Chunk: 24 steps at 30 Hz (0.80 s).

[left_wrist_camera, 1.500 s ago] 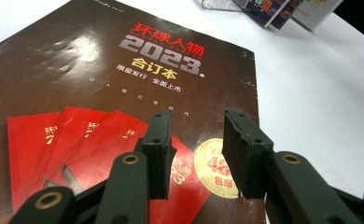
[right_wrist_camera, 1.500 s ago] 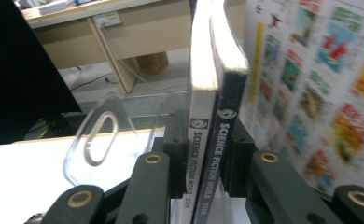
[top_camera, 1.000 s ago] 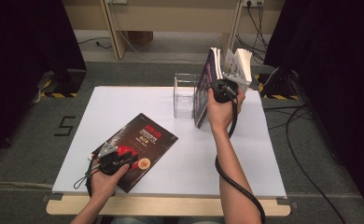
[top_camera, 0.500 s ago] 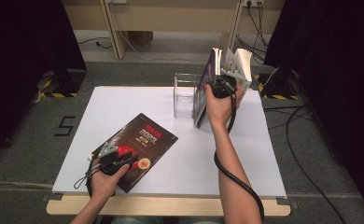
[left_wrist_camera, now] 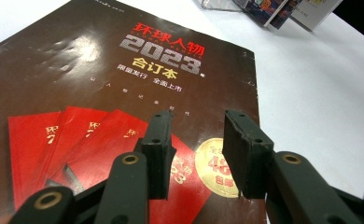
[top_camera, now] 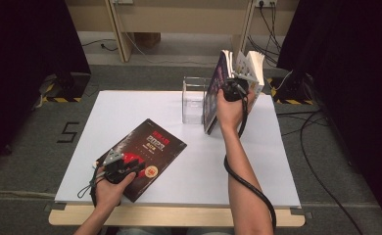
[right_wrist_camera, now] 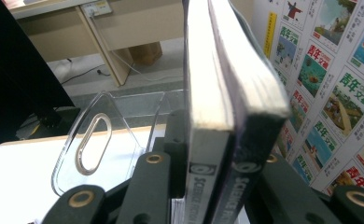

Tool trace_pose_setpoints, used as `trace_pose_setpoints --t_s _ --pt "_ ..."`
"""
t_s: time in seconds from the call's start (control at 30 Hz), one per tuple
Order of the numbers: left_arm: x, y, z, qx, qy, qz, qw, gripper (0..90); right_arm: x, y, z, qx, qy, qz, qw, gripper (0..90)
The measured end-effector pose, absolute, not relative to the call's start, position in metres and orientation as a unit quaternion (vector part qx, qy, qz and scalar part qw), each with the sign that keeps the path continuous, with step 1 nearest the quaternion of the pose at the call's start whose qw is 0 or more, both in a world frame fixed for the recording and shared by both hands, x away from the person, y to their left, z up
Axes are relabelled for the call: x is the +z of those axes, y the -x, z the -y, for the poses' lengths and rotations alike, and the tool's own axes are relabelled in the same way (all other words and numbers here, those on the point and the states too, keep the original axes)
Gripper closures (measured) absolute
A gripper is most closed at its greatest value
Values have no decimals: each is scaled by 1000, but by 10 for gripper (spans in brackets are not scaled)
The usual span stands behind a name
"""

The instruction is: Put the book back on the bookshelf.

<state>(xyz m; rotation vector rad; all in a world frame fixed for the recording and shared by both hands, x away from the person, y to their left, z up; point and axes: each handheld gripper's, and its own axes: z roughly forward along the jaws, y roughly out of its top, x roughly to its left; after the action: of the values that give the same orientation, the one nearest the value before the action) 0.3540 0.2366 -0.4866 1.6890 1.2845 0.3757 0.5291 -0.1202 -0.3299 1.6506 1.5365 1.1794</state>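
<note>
White tabletop (top_camera: 257, 161) lies bare across its middle and right front, giving open passage. A dark magazine (top_camera: 145, 152) covers the left front. At the back, a clear plastic holder (top_camera: 194, 100) and upright books (top_camera: 213, 93) block the way.

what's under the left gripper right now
A dark magazine lies flat on the white table under the left gripper, whose open jaws hover above its cover. What lies beneath the magazine is hidden.
</note>
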Motion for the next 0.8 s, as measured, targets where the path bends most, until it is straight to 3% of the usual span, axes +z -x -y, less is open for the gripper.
trace_pose_setpoints --t_s 0.8 --pt "-488 -355 -238 153 -689 -526 474 624 -325 -524 125 471 -594 -570 317 769"
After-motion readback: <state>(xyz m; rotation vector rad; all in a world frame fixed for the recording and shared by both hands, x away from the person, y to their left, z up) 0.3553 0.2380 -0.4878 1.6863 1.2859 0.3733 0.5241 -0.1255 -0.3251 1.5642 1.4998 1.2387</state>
